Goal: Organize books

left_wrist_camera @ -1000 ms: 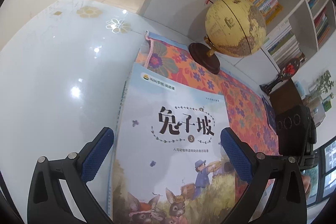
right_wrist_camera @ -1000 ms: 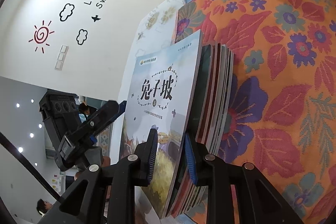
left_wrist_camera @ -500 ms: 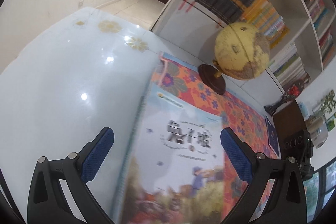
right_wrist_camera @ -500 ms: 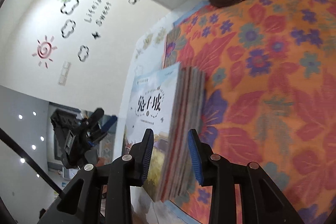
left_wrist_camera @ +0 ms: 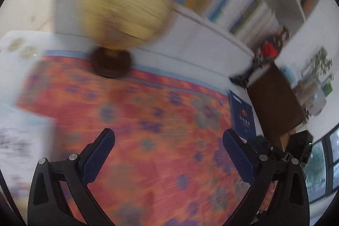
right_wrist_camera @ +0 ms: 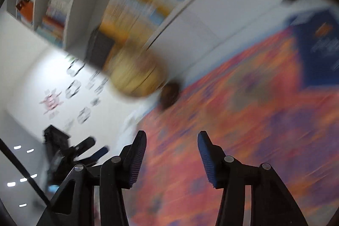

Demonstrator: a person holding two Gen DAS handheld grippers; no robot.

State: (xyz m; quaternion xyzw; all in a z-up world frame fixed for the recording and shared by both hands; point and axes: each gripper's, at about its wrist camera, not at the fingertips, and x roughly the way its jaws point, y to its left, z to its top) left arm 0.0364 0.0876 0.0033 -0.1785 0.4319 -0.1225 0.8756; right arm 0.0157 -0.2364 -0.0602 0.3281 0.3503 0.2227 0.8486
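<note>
Both views are smeared by motion. My left gripper (left_wrist_camera: 168,135) hangs open over the orange floral cloth (left_wrist_camera: 161,120), with nothing between its blue pads. The pale book stack (left_wrist_camera: 19,130) is a blur at the left edge of that view. A dark blue book (left_wrist_camera: 242,118) lies flat near the cloth's right end. My right gripper (right_wrist_camera: 172,137) has its jaws opening over the cloth (right_wrist_camera: 243,120), and nothing is between them. The dark blue book (right_wrist_camera: 317,46) shows at the upper right in the right wrist view. The stack is out of sight there.
A yellow globe (left_wrist_camera: 125,12) on a dark round base (left_wrist_camera: 111,64) stands at the cloth's far edge, seen also as globe (right_wrist_camera: 135,77). White bookshelves (left_wrist_camera: 243,3) full of books rise behind. A brown cabinet (left_wrist_camera: 275,103) stands at the right. My left gripper (right_wrist_camera: 93,149) appears low left.
Both grippers swung fast to the right, away from the book stack. The right gripper let go of the stack and its jaws widened. The stack slid to the left edge of the left view.
</note>
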